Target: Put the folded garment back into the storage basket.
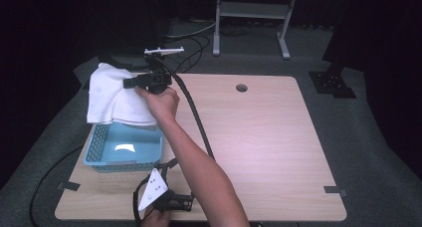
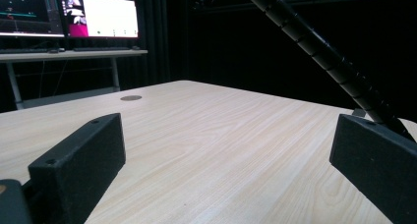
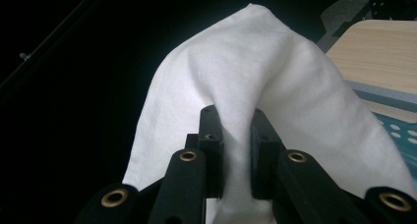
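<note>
The step in hand appears to be the transfer of the white cloth into the blue basket. The right tool is clamped on a fold of the cloth, its jaws drawn nearly together with fabric pinched between them; the cloth hangs in the air above the far end of the basket, draping down toward its rim. The basket stands at the left near corner of the counter. The left tool rests low at the near counter edge, jaws spread wide with nothing between them. The next move probably calls for lowering the cloth until its bulk lies inside the basket walls, then releasing the clamp. The screens beyond the counter carry writing too small to read; no brand or label is legible elsewhere.
</note>
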`<move>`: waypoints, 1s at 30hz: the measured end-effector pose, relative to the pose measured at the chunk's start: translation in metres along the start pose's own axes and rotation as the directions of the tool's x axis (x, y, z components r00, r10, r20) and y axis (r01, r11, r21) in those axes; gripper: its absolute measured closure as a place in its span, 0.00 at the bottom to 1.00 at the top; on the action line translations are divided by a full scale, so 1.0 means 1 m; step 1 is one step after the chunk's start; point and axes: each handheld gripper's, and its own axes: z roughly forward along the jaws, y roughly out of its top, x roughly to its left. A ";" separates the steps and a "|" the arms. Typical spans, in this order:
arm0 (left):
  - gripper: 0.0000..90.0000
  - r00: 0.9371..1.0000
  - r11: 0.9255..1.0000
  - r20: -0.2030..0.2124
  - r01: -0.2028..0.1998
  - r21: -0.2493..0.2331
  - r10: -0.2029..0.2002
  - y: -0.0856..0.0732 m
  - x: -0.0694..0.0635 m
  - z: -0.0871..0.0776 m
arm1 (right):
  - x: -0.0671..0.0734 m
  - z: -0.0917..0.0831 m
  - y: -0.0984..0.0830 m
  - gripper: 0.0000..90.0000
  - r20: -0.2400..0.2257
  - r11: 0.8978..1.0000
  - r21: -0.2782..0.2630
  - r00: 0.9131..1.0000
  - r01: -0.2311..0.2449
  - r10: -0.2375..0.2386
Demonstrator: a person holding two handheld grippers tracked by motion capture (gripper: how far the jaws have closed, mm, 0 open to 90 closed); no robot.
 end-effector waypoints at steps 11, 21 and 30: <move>0.00 1.000 1.000 0.004 0.000 -0.002 0.000 0.000 0.000 0.000 | -0.006 0.022 -0.006 0.89 0.027 0.999 0.028 1.000 -0.014 0.014; 0.00 1.000 1.000 0.006 0.009 -0.009 -0.009 0.000 0.000 0.000 | -0.020 0.043 -0.017 0.89 0.036 0.995 0.045 0.996 -0.084 0.083; 0.00 1.000 1.000 0.009 0.005 -0.008 -0.005 0.000 0.000 0.000 | -0.030 0.050 -0.022 0.89 0.062 0.993 0.056 0.993 -0.106 0.103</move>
